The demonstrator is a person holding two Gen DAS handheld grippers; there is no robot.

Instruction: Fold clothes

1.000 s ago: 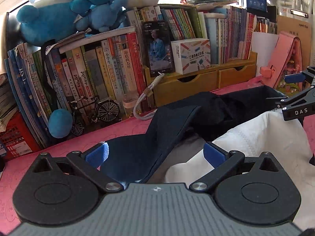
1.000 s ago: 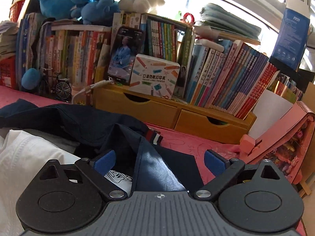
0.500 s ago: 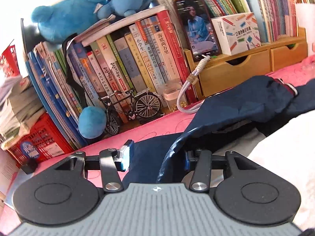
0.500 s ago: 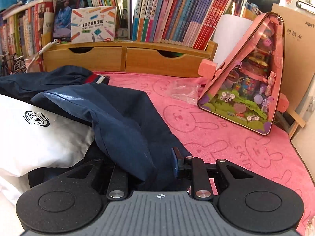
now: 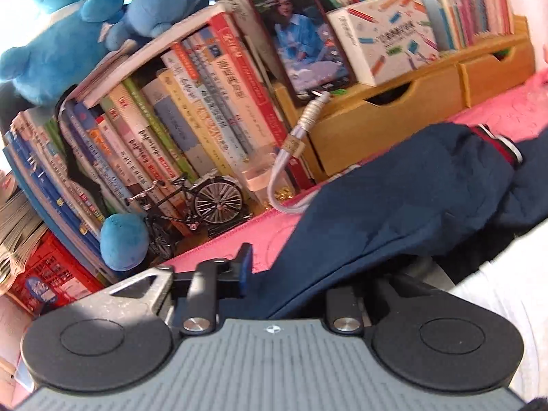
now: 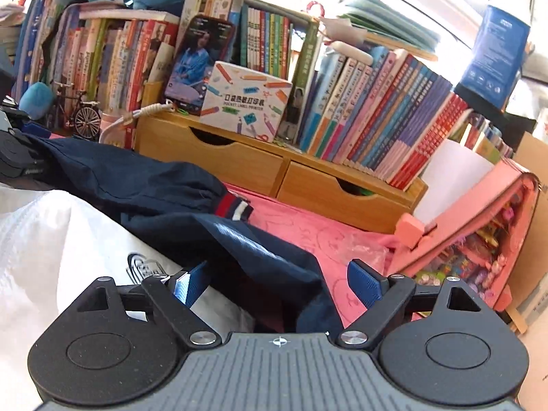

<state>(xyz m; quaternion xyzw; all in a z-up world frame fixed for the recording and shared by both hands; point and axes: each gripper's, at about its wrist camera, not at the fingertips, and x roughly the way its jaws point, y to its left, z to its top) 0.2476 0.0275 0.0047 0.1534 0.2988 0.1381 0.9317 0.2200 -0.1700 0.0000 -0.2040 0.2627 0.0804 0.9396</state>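
The navy jacket [image 5: 394,212] lies crumpled over a white garment [image 6: 51,239] on the pink mat [image 6: 308,236], two clothes in all. The left gripper [image 5: 284,282] is clamped on its hem, probably to draw it flat. The right gripper [image 6: 274,282] is opening astride a fold. Two drawers [image 6: 239,164] at 12 o'clock.

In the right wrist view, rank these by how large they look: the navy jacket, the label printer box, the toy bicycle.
1. navy jacket
2. label printer box
3. toy bicycle
The jacket lies nearest the camera, which exaggerates its size.
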